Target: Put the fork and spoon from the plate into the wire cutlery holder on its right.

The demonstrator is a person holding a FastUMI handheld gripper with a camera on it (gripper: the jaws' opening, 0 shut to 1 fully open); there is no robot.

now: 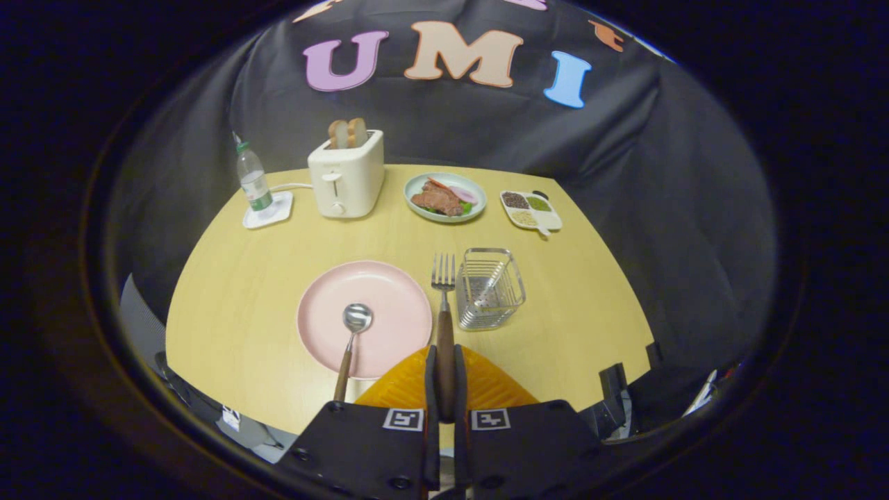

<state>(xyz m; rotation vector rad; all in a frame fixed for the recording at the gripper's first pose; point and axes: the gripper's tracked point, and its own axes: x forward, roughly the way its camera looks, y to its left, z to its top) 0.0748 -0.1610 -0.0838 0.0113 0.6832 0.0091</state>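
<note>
**Wooden fork handle clamped between the fingers**

Wood-handled and steel-tined, the fork (444,326) stands out straight ahead of the gripper (444,378), its handle pinched between the two fingers (430,382), which are drawn in almost together with only the handle's width between them. Both press on the handle from either side. The tines point away from the gripper and sit in the gap between the pink plate (364,318) and the wire cutlery holder (489,288), just beside the holder's near-left corner. Whether the fork is raised above the table or lying close to it cannot be told from this angle.

The spoon (351,347) lies on the pink plate, to the left of the fingers, its bowl near the plate's middle and its wooden handle running back over the plate's near rim towards the gripper. The wire cutlery holder stands upright on the pale wooden table (243,305), just to the right of the plate and the fork, with nothing in it.

Farther back along the table stand a water bottle (252,182) on a white coaster, a cream toaster (346,173) with two slices of bread sticking up, a green plate of food (445,196), and a small divided tray of condiments (531,209).
</note>
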